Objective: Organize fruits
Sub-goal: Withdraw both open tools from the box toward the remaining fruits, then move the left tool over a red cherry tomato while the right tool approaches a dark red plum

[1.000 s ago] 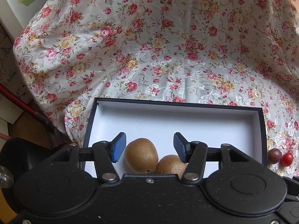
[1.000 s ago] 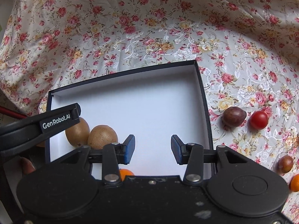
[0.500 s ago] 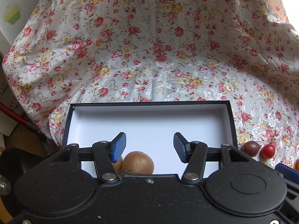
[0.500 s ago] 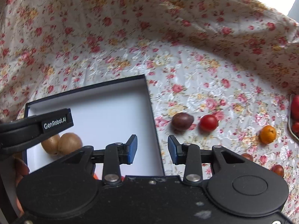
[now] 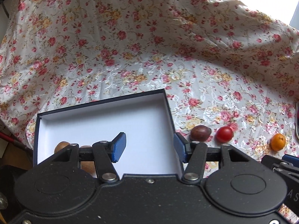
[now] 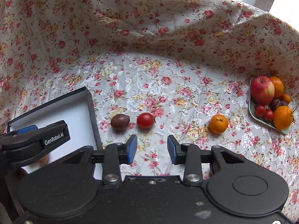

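Floral cloth (image 6: 168,59) covers the counter and rises in folds behind it. On it sits a dark-walled box (image 5: 169,110) with a white inside; two brown kiwis (image 5: 62,145) lie in its near left corner, mostly hidden behind the left hand-held gripper (image 5: 148,147). That gripper hovers over the box's right part with its blue pads spread and nothing between them — the right pad sits over the box's right wall.

Just right of the box, on the cloth, lie a dark purple plum-like fruit (image 6: 120,121) and a red cherry tomato (image 6: 145,120), near each other but apart. Further right, well apart from them, is a small orange (image 6: 218,124).

Against the cloth's right fold stands a pale green plate (image 6: 269,124) piled with a red apple (image 6: 262,90), oranges (image 6: 283,117), small tomatoes (image 6: 260,110) and a dark plum (image 6: 275,103).

The right hand-held gripper (image 6: 151,149) hangs over bare cloth, nearer than the tomato, its pads spread and holding nothing. The left gripper's black arm shows at the left edge of the right wrist view, over the box.
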Available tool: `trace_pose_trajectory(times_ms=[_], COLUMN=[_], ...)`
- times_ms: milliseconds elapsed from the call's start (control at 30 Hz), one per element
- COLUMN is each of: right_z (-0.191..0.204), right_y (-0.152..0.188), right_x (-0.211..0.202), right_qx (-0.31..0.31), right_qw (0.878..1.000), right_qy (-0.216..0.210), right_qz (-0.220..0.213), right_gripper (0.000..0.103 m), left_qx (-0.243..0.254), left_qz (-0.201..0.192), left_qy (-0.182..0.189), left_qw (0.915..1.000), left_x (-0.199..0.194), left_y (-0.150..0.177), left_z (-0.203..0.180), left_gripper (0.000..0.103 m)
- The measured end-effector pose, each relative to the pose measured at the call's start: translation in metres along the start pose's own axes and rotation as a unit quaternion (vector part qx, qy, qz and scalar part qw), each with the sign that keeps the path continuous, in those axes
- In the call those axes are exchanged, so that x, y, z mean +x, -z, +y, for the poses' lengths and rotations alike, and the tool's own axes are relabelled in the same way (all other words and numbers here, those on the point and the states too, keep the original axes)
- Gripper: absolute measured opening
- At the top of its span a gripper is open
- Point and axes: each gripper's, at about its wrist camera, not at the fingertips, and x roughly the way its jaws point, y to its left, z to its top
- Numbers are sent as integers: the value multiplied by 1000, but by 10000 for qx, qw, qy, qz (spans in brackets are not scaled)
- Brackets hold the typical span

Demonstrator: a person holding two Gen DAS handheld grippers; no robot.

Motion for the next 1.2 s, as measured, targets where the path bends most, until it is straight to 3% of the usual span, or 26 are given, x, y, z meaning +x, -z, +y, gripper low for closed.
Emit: trace_pose_trajectory(times_ms=[133, 300, 667, 900, 1200], right_z=[-30, -81, -198, -234, -241], right_y=[2, 7, 31, 49, 54], right_x=[1, 11, 13, 15, 7], right_qx=[75, 725, 2271, 2635, 2522], right_qw=[9992, 9932, 9658, 9535, 9587], right_qy=[-153, -452, -563, -555, -124], right_qz=[374, 786, 1115, 1356, 1310], right_gripper=[38, 38, 38, 39, 39], left_qx=[203, 335, 961, 1186, 1426], left_qz=[29, 200, 490, 753, 913], left_qy=[243, 540, 996, 1066, 1012], left_qw=[9995, 9978, 9892, 9843, 9804], left_x=[-3, -2, -3, 4, 12], left_y=[4, 9, 26, 38, 52], left_z=[-23, -51, -114, -142, -163], left_gripper=[61, 61, 61, 61, 61])
